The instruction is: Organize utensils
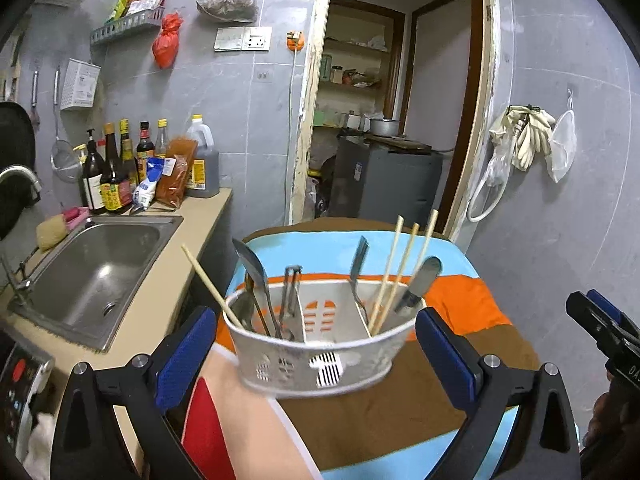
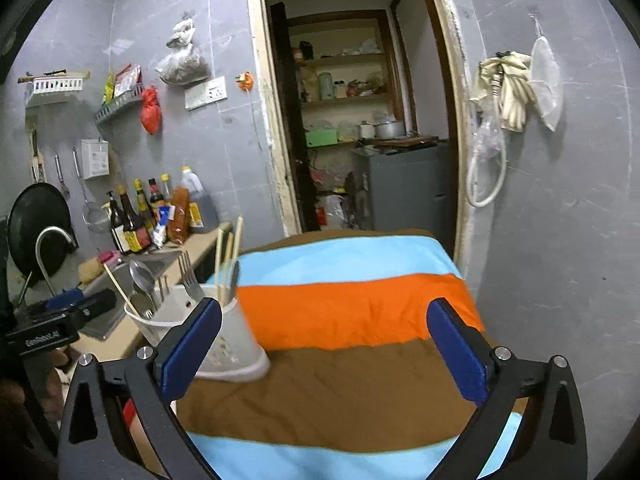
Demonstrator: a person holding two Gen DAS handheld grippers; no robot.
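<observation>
A white perforated utensil holder (image 1: 320, 344) stands on the striped cloth (image 1: 400, 408) on the table. It holds spoons (image 1: 250, 264), tongs, a fork, a knife (image 1: 420, 280) and several chopsticks (image 1: 400, 272); one chopstick (image 1: 208, 280) leans out to the left. My left gripper (image 1: 316, 356) is open, its blue pads on either side of the holder without touching it. My right gripper (image 2: 324, 352) is open and empty over the cloth (image 2: 360, 312), to the right of the holder (image 2: 224, 340). It also shows at the right edge of the left wrist view (image 1: 600, 328).
A steel sink (image 1: 96, 276) and a counter with sauce bottles (image 1: 116, 176) lie to the left. A doorway (image 1: 392, 120) to a storage room opens behind the table. Gloves and bags hang on the right wall (image 1: 528, 140).
</observation>
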